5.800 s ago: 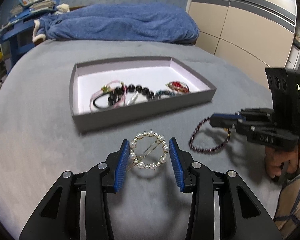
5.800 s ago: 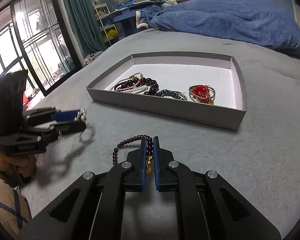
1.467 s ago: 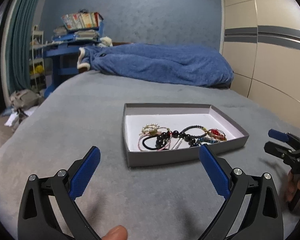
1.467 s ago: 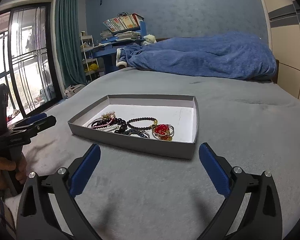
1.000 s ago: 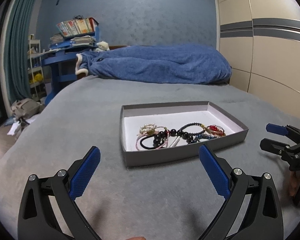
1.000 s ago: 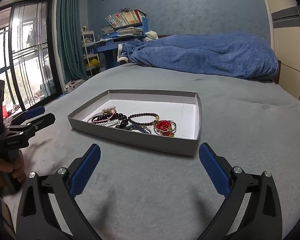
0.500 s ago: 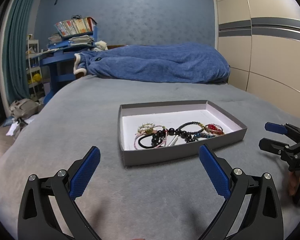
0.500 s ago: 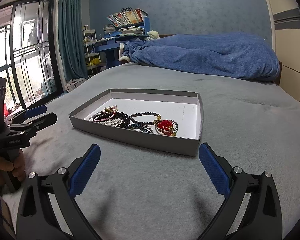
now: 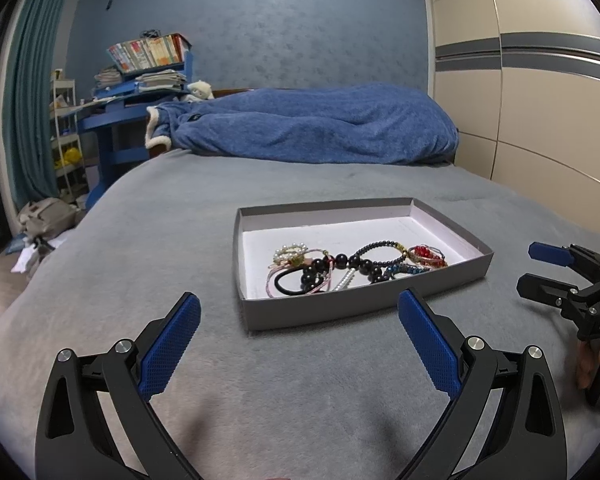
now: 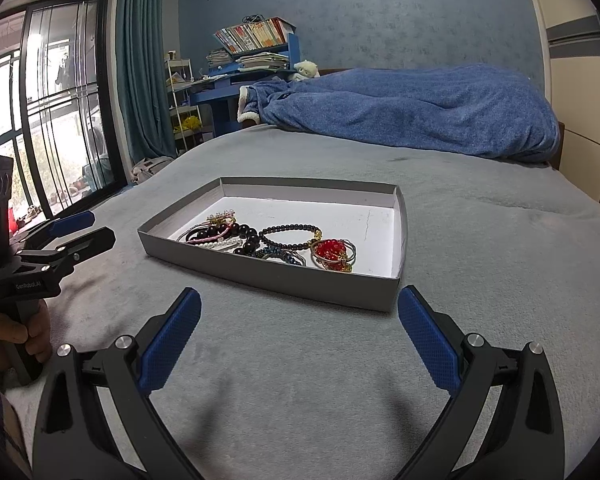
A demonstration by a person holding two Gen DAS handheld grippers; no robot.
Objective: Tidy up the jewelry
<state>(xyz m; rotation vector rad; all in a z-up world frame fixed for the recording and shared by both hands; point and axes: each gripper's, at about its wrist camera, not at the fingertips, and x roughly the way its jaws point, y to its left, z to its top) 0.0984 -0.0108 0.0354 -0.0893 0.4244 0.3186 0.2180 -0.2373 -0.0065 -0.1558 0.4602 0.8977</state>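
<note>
My left gripper [image 9: 299, 318] and right gripper [image 10: 299, 316] still gape empty, hardly moved since half a second ago. The tray [image 9: 452, 278] holds what looks like the whole tangle of jewelry [image 9: 352, 266]; only the right view shows the window [image 10: 40, 120].

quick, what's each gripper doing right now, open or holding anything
Left gripper: open, holding nothing.
Right gripper: open, holding nothing.

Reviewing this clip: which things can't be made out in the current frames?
- Jewelry pile: pieces overlap in both views, so no exact count.
- Tray: in the right wrist view its near wall hides the nearest pieces' lower edges.
- Book titles: too small.
- Right claw: cut off by the left view's edge.
</note>
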